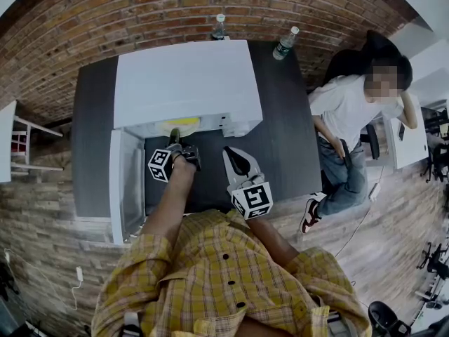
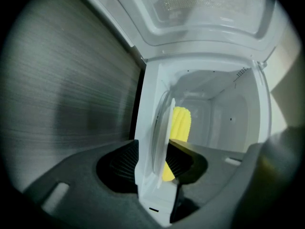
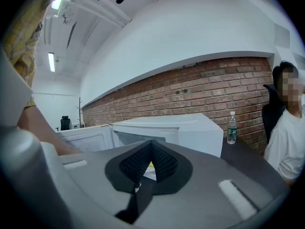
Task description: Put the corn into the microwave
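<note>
Jaws: left gripper (image 1: 174, 139) spread, right gripper (image 1: 233, 156) pressed together (dark table (image 1: 280, 118), brick wall (image 1: 140, 12)).

Microwave (image 1: 186, 83): one. Corn (image 1: 179, 123): one. Plate (image 2: 159, 142): one. Bench (image 1: 280, 118): one. Bottles: two, both at bench's far edge, left bottle (image 1: 219, 27) and right bottle (image 1: 285, 43). Grippers: two, left gripper (image 1: 174, 137) and right gripper (image 1: 231, 153), one marker cube on each. People: two, wearer (image 1: 224, 272) and seated person (image 1: 351, 111) off bench's right edge.
</note>
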Available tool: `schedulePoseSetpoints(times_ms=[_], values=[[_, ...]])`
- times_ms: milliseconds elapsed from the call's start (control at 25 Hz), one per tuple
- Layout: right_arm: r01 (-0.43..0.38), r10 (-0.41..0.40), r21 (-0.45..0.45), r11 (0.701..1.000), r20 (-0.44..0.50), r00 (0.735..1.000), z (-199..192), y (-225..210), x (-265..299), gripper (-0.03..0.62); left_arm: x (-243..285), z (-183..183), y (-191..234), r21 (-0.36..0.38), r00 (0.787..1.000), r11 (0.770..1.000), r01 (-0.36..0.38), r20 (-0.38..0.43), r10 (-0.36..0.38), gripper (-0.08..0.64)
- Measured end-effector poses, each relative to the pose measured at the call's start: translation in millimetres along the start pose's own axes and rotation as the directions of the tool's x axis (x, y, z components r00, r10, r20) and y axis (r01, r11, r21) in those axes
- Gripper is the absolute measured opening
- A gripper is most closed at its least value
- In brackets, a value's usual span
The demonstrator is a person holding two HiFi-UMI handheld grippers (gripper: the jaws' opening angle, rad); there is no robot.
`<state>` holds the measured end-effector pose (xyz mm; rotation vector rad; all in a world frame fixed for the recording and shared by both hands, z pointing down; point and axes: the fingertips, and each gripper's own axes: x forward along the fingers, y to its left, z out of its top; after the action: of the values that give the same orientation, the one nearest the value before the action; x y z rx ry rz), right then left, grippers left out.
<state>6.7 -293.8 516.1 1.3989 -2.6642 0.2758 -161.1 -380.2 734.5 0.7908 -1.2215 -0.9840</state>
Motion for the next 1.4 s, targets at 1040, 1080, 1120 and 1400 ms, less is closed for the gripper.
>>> schedulePoseSetpoints(times_ms=[1040, 1080, 1120, 1400], values=[[0.016, -0.016, 0.007, 1.000, 0.014, 1.000, 1, -1, -11, -0.002, -38, -14, -35, 0.023, 0.981, 0.989, 0.147, -0.132, -0.143, 0.187], [0.018, -0.018, 0.008, 1.000, 0.016, 1.000, 1, -1, -13, -0.002, -44, -18, -39, 0.038, 0.976, 0.986, 0.159, -0.157, -0.152, 0.162], [0.020, -0.021, 0.010, 1.000, 0.019, 1.000, 1, 0, -14, -0.002, -51, -22, -40, 0.058, 0.970, 0.984, 0.167, -0.186, -0.154, 0.113], [0.004, -0.005, 0.018, 1.000, 0.025, 1.000, 0, 11, -24, 0.002, -104, -68, -95, 0.144, 0.888, 0.926, 0.349, -0.367, -0.277, -0.002]])
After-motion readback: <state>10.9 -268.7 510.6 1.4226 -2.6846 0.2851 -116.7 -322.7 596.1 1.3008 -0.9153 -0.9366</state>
